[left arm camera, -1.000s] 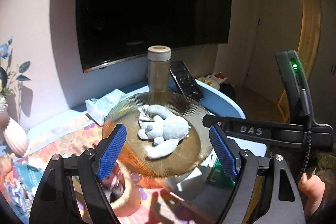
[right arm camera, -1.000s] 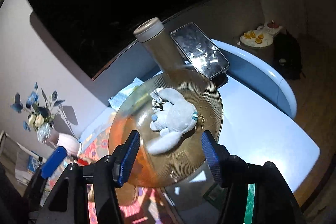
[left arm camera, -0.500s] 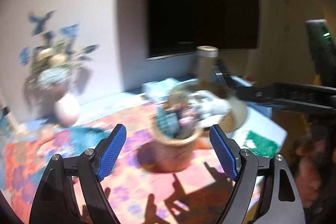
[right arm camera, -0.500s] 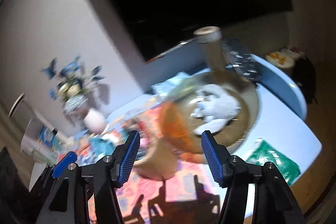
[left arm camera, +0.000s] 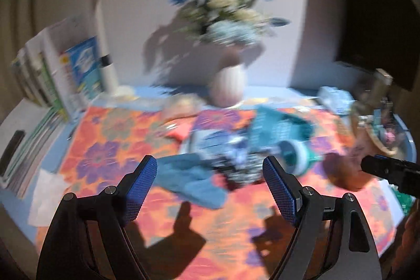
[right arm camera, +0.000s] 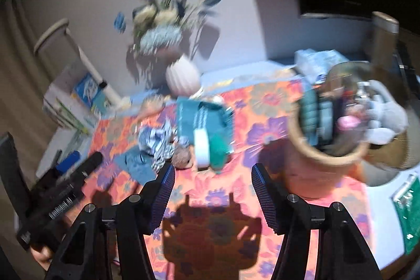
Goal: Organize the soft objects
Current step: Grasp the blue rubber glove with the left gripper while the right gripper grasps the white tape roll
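Both views are motion-blurred. On the floral mat [left arm camera: 110, 148] lies a pile of soft things: a blue cloth [left arm camera: 189, 177], a blue-and-white patterned cloth [left arm camera: 231, 162], a teal cloth [left arm camera: 278, 127] and a teal-and-white roll [left arm camera: 296, 156]. My left gripper [left arm camera: 209, 160] hangs open just short of the pile, nothing between its pads. My right gripper [right arm camera: 213, 168] is open too, above the mat in front of the striped cloth [right arm camera: 157, 143] and the roll [right arm camera: 210, 146]. At right, a grey plush [right arm camera: 386, 117] rests on a glass plate [right arm camera: 393, 151] beside a tan basket [right arm camera: 325, 164] holding soft items.
A ribbed vase of flowers [left arm camera: 228, 85] stands behind the pile against the wall. Books [left arm camera: 52, 80] and a white lamp [left arm camera: 102, 17] fill the left. A metal flask [right arm camera: 383, 36] and a green packet [right arm camera: 409, 209] sit right. A small brown ball [right arm camera: 183, 159] lies by the roll.
Both grippers swung left, away from the plate with the plush, and now face the cloth pile on the floral mat. Their jaws look the same width as before.
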### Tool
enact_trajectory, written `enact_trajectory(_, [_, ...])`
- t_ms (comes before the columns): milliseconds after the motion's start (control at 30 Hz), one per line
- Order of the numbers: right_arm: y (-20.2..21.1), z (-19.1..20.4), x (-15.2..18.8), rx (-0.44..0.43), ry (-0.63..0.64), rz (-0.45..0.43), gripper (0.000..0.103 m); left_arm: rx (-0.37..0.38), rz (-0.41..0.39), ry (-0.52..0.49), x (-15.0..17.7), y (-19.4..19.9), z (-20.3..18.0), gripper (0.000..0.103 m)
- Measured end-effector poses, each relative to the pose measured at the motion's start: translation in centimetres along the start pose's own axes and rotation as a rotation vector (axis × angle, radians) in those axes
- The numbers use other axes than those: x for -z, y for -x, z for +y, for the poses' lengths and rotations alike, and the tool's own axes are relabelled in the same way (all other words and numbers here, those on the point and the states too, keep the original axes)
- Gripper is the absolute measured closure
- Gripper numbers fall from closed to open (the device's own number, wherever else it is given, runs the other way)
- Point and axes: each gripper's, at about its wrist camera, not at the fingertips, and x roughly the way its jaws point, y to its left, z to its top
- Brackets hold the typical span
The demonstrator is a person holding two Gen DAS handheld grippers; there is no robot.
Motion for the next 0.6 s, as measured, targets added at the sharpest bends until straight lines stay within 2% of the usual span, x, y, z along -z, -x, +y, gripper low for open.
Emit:
enact_trajectory(100, [-3.6,1.1,0.0,0.016,0.045,0.037,0.044,-0.012,0.044,0.025,0.4,-1.8,2.4,0.021])
enact_trajectory(200, [-5.9,1.8,-0.3,0.056,0.094,0.032,0.045,-0.006,0.095,0.035,1.3,-3.6,3.6,0.021])
enact_trajectory(300, [-8.1,2.2,-0.9,0.064,0.134,0.045,0.055,-0.044,0.135,0.004,1.8,-5.0,4.1,0.021])
enact_trajectory(400, [-9.5,2.5,-1.4,0.058,0.163,0.058,0.059,-0.136,0.088,-0.043,0.8,-3.6,6.1,0.021])
enact_trajectory(467, [-9.8,3.0,-1.7,0.063,0.189,0.04,0.059,-0.182,0.05,-0.032,-0.5,-1.9,8.6,0.021])
enact_trajectory(600, [-10.7,4.0,-2.1,0.129,0.231,0.004,0.059,-0.205,0.016,-0.011,-1.7,-0.3,11.2,0.021])
